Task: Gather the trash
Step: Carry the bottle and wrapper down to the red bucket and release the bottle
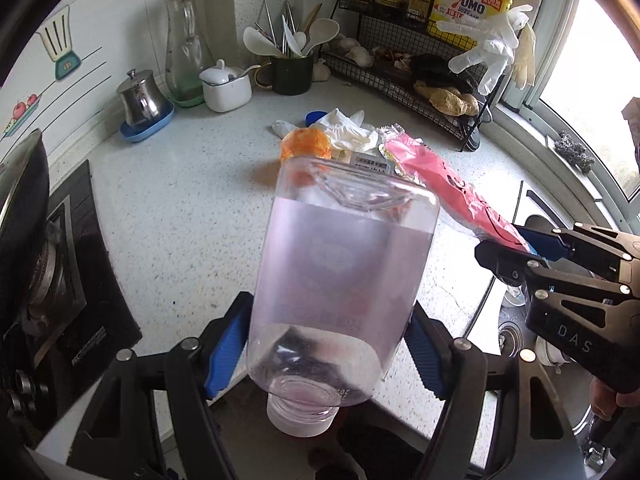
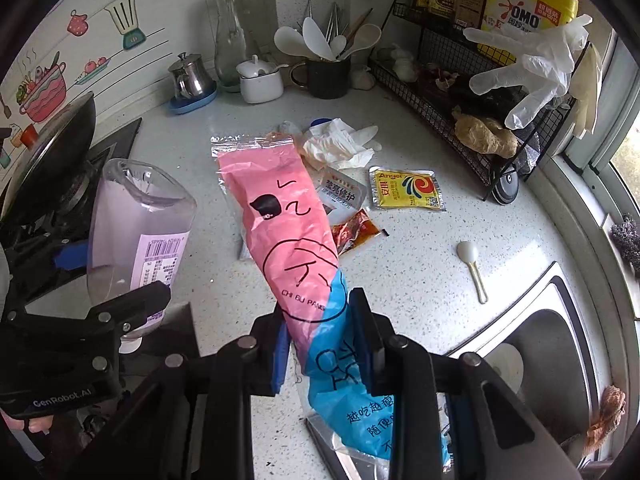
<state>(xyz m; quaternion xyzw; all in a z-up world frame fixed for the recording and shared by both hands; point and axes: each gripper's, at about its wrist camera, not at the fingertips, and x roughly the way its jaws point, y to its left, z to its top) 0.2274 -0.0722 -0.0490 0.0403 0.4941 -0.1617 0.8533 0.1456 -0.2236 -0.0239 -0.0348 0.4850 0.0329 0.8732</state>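
Note:
A clear plastic bottle with a lilac label hangs over the counter, its neck towards the camera. My left gripper is shut on it, one blue pad on each side. In the right wrist view the bottle and left gripper sit at the lower left. My right gripper is shut on a long pink and blue wrapper, lifted off the counter. The left wrist view shows that wrapper in the right gripper. On the counter lie a yellow sachet, crumpled white tissue and a red sauce packet.
A steel sink lies at the lower right, and a white spoon rests near it. A black wire rack with bottles and hanging gloves stands at the back right. A stove with a wok is on the left. Jars and a utensil mug line the back wall.

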